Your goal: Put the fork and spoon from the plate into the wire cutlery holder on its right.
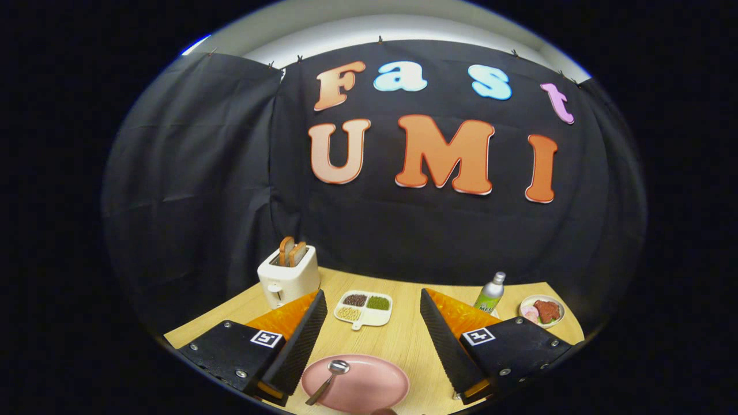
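A pink plate lies on the wooden table just below and between my fingers. A metal spoon rests on its left half, bowl pointing away from me and handle running back toward my left finger. My gripper hangs above the plate, open wide, with nothing between the ridged black pads. The right finger stands to the right of the plate. A small dark shape touches the plate's near rim; I cannot tell what it is.
Beyond the fingers sits a white divided dish with beans and grains. A white toaster holding two bread slices stands at the back left. At the back right are a silver bottle and a small plate of food.
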{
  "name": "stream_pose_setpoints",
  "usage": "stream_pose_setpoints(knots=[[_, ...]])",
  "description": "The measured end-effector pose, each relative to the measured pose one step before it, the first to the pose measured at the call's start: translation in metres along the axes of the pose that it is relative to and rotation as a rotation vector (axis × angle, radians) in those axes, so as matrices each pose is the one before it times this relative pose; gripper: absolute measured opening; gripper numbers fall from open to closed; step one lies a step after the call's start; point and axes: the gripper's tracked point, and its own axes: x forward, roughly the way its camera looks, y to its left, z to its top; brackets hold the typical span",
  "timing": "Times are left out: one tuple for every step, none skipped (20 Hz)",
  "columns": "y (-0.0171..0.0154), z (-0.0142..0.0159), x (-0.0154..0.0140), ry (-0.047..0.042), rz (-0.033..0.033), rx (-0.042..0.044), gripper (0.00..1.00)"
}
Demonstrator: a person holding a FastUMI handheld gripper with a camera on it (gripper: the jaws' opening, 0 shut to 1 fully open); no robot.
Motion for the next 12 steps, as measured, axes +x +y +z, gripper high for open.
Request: stream_pose_setpoints(knots=[[0.00615,-0.01416,0.0036,0.037,0.01501,0.01565,0.97],[0.00435,-0.01298,0.00461,0.04537,0.0049,0.01147,0.97],[0.00312,-0.01477,0.00356,0.04707,0.00731,0.00895,0.97],[0.00277,-0.01527,0.00294,0.04722,0.00084,0.00442,0.97],[0.00319,-0.015,0.00419,0.04598,0.00662,0.00304,0.97],[0.00284,-0.01547,0.00664,0.04879,-0.0002,0.00184,0.97],[0.00433,-0.01438,0.00601,0.04628,0.00731,0.00744,0.97],[0.00136,-0.01419,0.00015,0.05041,0.00323,0.01083,0.98],[0.00568,-0.01476,0.0047,0.04458,0.00956,0.01799,0.98],[0.003,-0.01054,0.00487,0.03977,0.0015,0.02382,0.98],[0.00413,-0.01065,0.00624,0.02903,0.00381,0.02144,0.97],[0.00077,-0.00911,0.00483,0.03029,-0.00602,0.00943,0.97]])
